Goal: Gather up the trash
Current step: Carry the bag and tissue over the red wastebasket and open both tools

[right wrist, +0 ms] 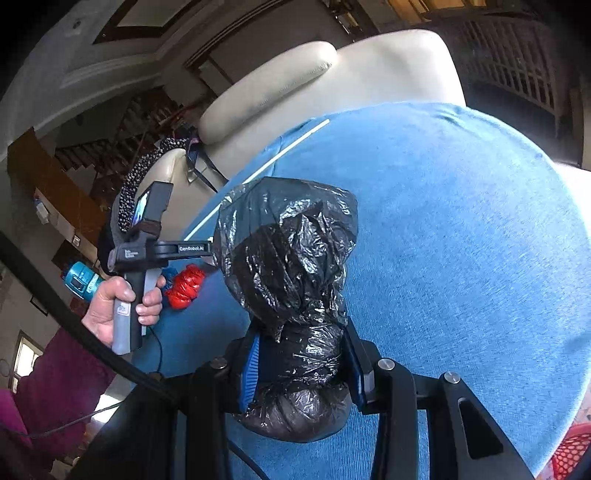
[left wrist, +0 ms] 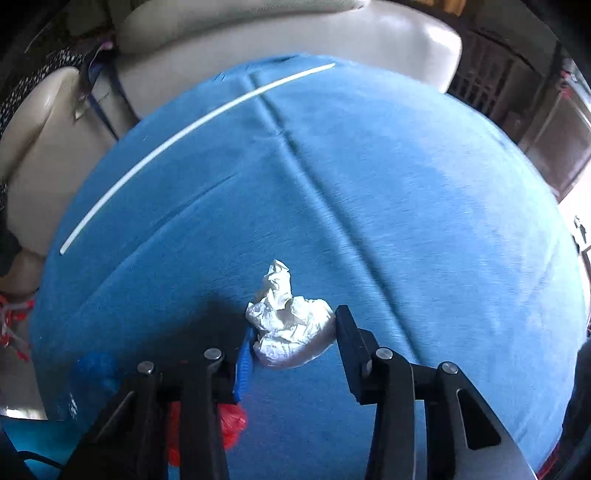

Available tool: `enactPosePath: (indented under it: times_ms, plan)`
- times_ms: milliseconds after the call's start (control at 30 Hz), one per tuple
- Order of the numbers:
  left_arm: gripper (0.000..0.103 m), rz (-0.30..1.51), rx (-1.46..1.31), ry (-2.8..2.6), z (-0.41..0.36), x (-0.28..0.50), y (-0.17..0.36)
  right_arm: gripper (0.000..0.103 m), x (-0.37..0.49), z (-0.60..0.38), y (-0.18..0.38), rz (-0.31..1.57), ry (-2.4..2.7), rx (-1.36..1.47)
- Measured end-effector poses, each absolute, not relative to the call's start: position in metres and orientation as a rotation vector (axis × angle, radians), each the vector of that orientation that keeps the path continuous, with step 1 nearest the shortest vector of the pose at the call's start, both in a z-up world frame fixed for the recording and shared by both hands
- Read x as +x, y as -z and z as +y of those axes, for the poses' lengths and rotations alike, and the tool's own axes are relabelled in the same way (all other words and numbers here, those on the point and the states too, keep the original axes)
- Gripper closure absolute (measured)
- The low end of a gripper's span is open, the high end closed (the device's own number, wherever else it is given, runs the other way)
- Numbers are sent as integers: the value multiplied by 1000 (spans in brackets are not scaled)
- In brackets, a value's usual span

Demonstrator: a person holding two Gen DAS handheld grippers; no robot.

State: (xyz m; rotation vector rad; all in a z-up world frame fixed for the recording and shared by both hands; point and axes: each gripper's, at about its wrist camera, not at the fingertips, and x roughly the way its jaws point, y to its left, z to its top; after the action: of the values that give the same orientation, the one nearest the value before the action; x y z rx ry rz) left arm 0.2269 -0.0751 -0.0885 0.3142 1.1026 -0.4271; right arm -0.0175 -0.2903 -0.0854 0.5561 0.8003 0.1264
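Note:
A crumpled white paper wad (left wrist: 290, 325) lies on the blue tablecloth (left wrist: 369, 184). My left gripper (left wrist: 293, 332) has its fingers on either side of the wad, touching it. A red crumpled wad (left wrist: 231, 424) and a blue one (left wrist: 94, 371) lie below the left fingers. My right gripper (right wrist: 301, 365) is shut on the gathered neck of a black trash bag (right wrist: 288, 258), held above the cloth. The left gripper's handle (right wrist: 140, 254), in a hand, shows in the right wrist view beside the red wad (right wrist: 184, 286).
A long white straw-like stick (left wrist: 177, 136) lies across the far left of the cloth. A cream sofa (left wrist: 258, 33) stands behind the table. A red mesh item (right wrist: 570, 450) sits at the right edge. A teal bottle (right wrist: 81, 280) is behind the hand.

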Motion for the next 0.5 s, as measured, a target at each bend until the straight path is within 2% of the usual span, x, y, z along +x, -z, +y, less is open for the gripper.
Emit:
enactPosePath:
  times_ms: [233,500]
  plan:
    - [60,943,437,474,-100,162,43,61,-57,-297,64,733,-101,555]
    - [60,816,553,478,-115,72,22,61,-95,-293,47,716,-65,528]
